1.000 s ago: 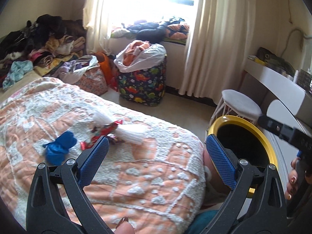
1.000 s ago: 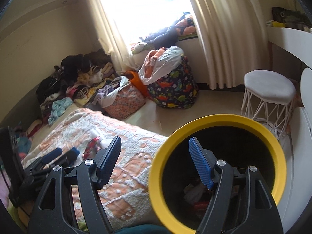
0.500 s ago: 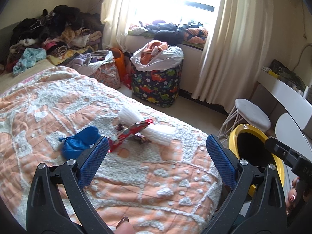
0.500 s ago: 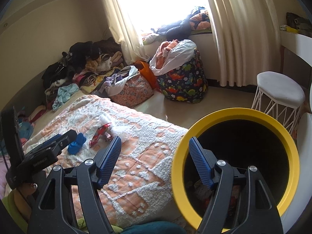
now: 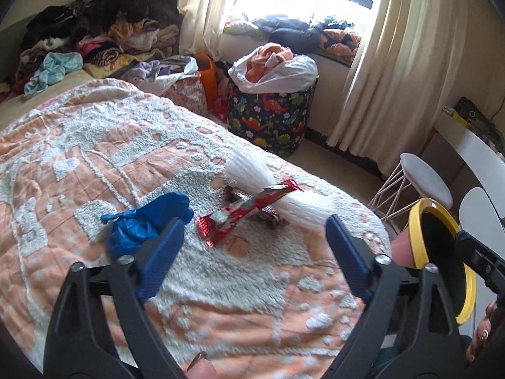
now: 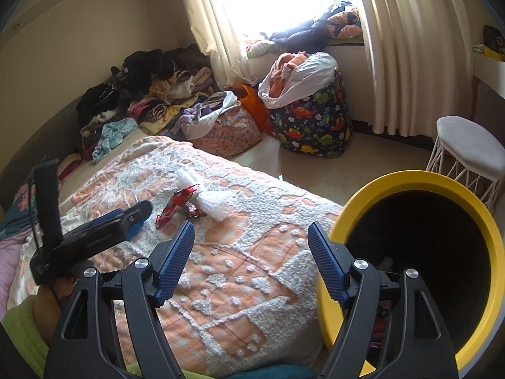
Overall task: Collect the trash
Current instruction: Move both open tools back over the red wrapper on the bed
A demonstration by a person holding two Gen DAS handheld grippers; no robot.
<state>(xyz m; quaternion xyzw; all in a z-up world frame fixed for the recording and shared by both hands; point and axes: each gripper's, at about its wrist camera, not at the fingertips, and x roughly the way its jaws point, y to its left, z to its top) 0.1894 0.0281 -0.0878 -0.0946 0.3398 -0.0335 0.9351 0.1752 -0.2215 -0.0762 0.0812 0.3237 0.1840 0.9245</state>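
Note:
On the orange-and-white bedspread (image 5: 94, 164) lies a small pile of trash: a crumpled blue bag (image 5: 139, 227), a red snack wrapper (image 5: 243, 211) and a white fibre bundle (image 5: 268, 183). My left gripper (image 5: 255, 219) hovers just short of it, jaws closing with nothing between the pads; its left finger overlaps the blue bag in view. My right gripper (image 6: 250, 225) is over the bed's near corner, jaws opening a little and holding nothing. A yellow-rimmed black bin (image 6: 419, 186) stands right beside its right finger. The same wrapper (image 6: 176, 203) and left gripper (image 6: 139, 211) show in the right wrist view.
Heaped clothes (image 5: 94, 31) fill the far corner. A dinosaur-print hamper (image 5: 271, 120) and floral bags stand on the floor by the curtained window. A white stool (image 6: 467, 148) and a white desk (image 5: 473, 145) are at the right. A hand (image 5: 483, 334) shows bottom right.
The left gripper has swung toward the trash pile, which is now larger and nearly between its fingers, and its jaws have narrowed. The yellow bin has slid rightward in both views.

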